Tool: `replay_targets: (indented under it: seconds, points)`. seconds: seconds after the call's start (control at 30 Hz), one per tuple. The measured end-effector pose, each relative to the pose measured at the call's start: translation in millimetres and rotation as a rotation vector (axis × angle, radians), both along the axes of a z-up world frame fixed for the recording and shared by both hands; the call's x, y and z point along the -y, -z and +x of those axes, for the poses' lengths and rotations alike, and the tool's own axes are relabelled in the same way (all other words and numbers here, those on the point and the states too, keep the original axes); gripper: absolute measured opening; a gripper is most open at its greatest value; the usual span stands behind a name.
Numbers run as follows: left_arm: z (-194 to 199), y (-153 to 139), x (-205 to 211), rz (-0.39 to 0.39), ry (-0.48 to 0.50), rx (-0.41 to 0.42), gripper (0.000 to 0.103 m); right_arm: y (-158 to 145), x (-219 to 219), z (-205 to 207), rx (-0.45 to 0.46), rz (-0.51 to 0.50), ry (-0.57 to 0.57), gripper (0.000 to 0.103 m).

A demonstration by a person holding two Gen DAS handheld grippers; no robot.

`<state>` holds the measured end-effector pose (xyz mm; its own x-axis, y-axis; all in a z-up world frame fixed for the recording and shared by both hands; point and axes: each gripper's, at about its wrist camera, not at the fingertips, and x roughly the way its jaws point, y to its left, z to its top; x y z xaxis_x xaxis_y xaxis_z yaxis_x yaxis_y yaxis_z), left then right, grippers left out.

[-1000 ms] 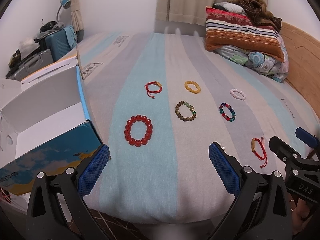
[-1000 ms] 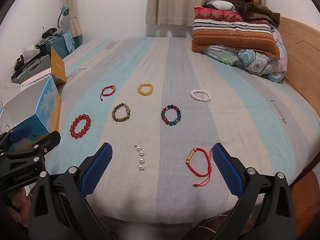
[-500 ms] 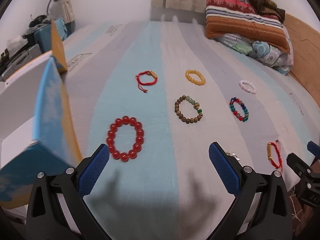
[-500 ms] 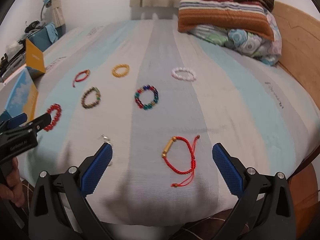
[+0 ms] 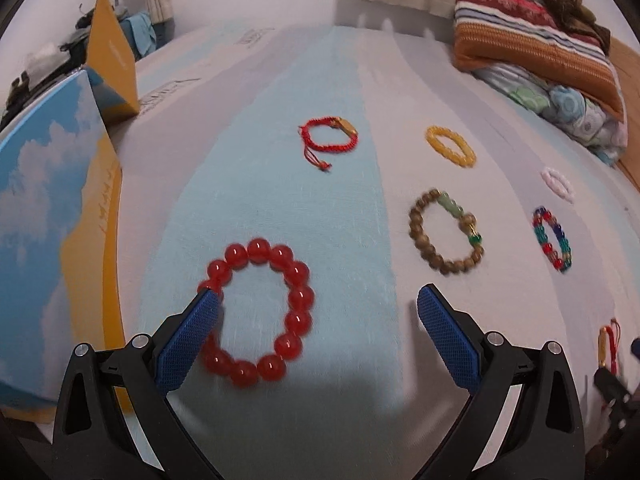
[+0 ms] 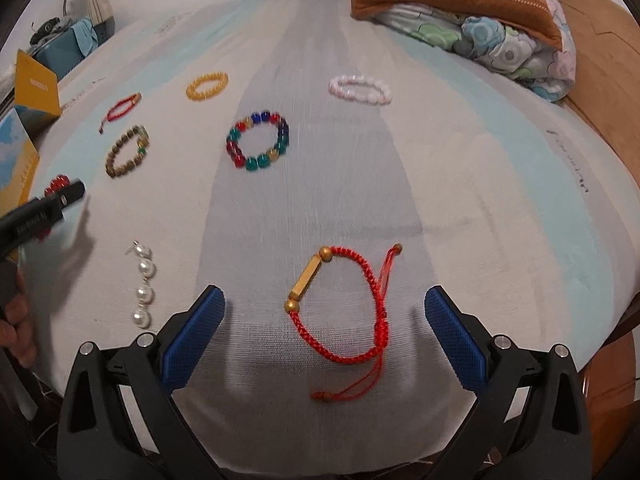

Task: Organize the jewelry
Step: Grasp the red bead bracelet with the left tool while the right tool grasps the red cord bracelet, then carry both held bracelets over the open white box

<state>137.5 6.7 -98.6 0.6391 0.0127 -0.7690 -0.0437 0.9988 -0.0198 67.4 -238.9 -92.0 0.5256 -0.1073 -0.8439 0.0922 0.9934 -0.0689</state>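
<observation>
1. Bed (image 5: 304, 200), striped sheet: bears all the jewelry, laid out loose and well apart. Both grippers have come in low over its near edge within the last second; the pieces now fill far more of each view than before.
2. Box (image 5: 48, 216), sky-printed with orange sides: stands at the left edge of the bed, just beside the nearest bracelet. Judged the likely receptacle; nothing is visibly inside it from here.
3. Left gripper (image 5: 318, 334): jaws spread wide, holding nothing. A second ago it sat back from the beads; now its left fingertip overlaps the rim of the bead ring.
4. Right gripper (image 6: 324, 332): jaws likewise wide apart and empty. It has closed on its own target in the same interval.
5. Red bead bracelet (image 5: 260, 312): lies flat between the left gripper's fingers, shifted toward the left pad. Judged the left hand's pick; a slight move leftward would centre it.
6. Red cord bracelet (image 6: 344, 304), gold bar: lies flat, centred between the right gripper's fingers, tail cords trailing toward the camera.
7. Multicolour bead bracelet (image 6: 258, 140), brown bead bracelet (image 5: 446, 232), yellow bracelet (image 5: 450, 146), pink bracelet (image 6: 360, 90), second red cord bracelet (image 5: 330, 138): farther up the bed, untouched.
8. Pearl earring (image 6: 143, 284): left of the right gripper, outside its jaws.
9. Status: approach is finished, no piece lifted; sorting judged barely begun.
</observation>
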Motion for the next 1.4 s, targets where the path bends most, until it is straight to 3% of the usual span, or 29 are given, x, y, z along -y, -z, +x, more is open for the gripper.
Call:
replay_targets:
  seconds: [0.2,0.3,0.37,0.47,0.53,0.83,1.0,1.4]
  points:
    - [6,10,-2,-0.007,0.003,-0.028,0.089,13,2,3,-0.018,0.015,0.002,0.092]
    - [5,11,-5,-0.014,-0.005,-0.033,0.081,16,4,4,-0.018,0.037,0.0,0.085]
    - [4,10,-6,-0.007,-0.007,-0.038,0.07,18,5,3,-0.014,0.048,-0.001,0.081]
    - [2,10,-7,0.005,0.002,-0.048,0.061,17,2,2,-0.001,0.049,-0.017,0.07]
    - [1,10,-5,0.027,0.016,-0.055,0.056,17,1,0,0.009,0.055,-0.025,0.057]
    - [-8,8,0,0.041,0.056,-0.069,0.015,12,1,-2,0.04,0.067,-0.038,0.015]
    - [-12,5,0,0.034,0.067,-0.073,0.013,12,5,-3,0.05,0.076,-0.031,0.01]
    - [-27,-20,6,0.015,0.089,-0.082,0.012,0,14,-7,0.063,0.12,-0.011,0.009]
